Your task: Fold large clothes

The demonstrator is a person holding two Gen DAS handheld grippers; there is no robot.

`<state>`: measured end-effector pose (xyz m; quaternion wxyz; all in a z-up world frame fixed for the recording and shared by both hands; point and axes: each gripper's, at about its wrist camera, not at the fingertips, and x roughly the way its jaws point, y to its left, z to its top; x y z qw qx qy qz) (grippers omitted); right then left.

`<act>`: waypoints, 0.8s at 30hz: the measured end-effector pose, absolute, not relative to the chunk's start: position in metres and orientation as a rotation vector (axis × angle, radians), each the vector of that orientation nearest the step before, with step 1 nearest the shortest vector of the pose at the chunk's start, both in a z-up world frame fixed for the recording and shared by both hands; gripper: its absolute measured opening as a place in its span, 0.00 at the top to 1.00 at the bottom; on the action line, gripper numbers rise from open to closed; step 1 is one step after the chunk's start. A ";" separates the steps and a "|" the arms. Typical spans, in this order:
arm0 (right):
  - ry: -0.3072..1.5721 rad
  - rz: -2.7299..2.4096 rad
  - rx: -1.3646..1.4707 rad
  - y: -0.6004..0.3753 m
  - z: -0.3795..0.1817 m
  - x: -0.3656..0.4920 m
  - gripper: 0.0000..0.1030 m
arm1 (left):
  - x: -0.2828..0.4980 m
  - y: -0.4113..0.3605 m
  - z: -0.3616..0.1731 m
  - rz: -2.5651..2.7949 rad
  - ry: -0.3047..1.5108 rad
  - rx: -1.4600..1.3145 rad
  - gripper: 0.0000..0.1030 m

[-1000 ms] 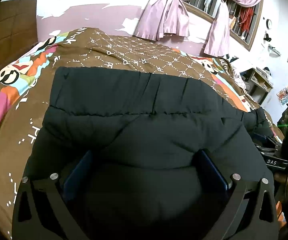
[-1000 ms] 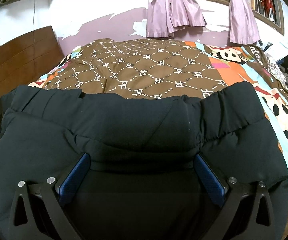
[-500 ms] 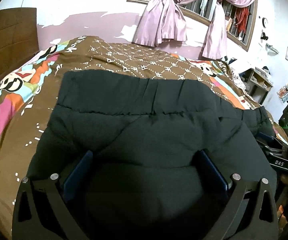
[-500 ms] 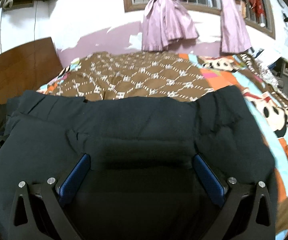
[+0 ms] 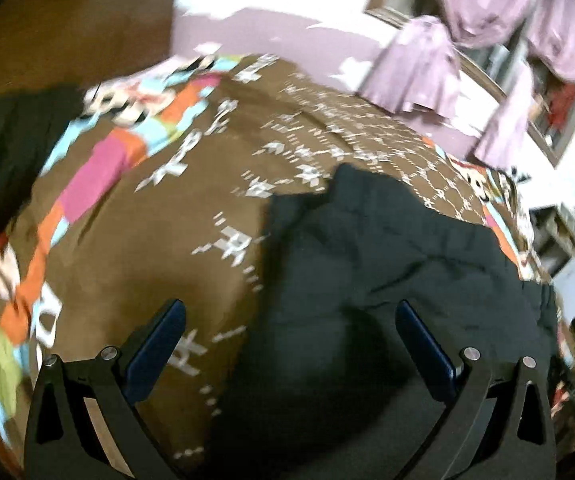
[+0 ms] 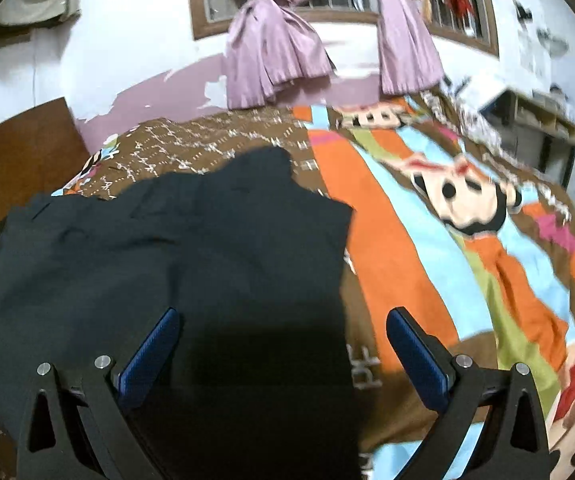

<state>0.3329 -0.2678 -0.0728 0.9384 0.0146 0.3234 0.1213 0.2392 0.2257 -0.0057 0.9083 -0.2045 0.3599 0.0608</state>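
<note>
A black padded jacket [image 5: 399,280] lies folded on the bed. In the left wrist view it fills the lower right, and my left gripper [image 5: 289,344] is open over its left edge, one blue pad [image 5: 155,348] above the brown blanket [image 5: 159,240]. In the right wrist view the jacket [image 6: 167,252] covers the lower left, and my right gripper [image 6: 283,348] is open above its right edge, with the right pad [image 6: 415,356] over the bedding. Neither gripper holds any cloth.
A striped cartoon bedspread [image 6: 447,232] covers the bed's right side. A wooden headboard [image 5: 67,40] stands at the left with a dark garment [image 5: 3,152] below it. Purple tied curtains [image 6: 275,40] hang at the barred window; shelves [image 6: 535,128] stand at the far right.
Both grippers have lifted away from the jacket and swung outward: the left one to the left, the right one to the right. The jacket stays folded on the bed.
</note>
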 end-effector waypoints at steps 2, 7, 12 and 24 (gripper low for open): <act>0.704 0.289 0.075 -0.278 -0.078 0.337 0.00 | 0.235 0.244 -0.016 0.116 0.771 -0.513 0.01; 0.826 0.390 0.111 -0.278 -0.092 0.354 0.00 | 0.233 0.268 -0.037 -0.009 0.803 -0.679 0.01; 0.926 0.495 0.167 -0.280 -0.107 0.372 0.00 | 0.232 0.274 -0.051 -0.091 0.809 -0.752 0.01; 0.976 0.534 0.441 -0.301 -0.134 0.365 0.00 | 0.236 0.265 -0.052 -0.262 0.843 -0.776 0.01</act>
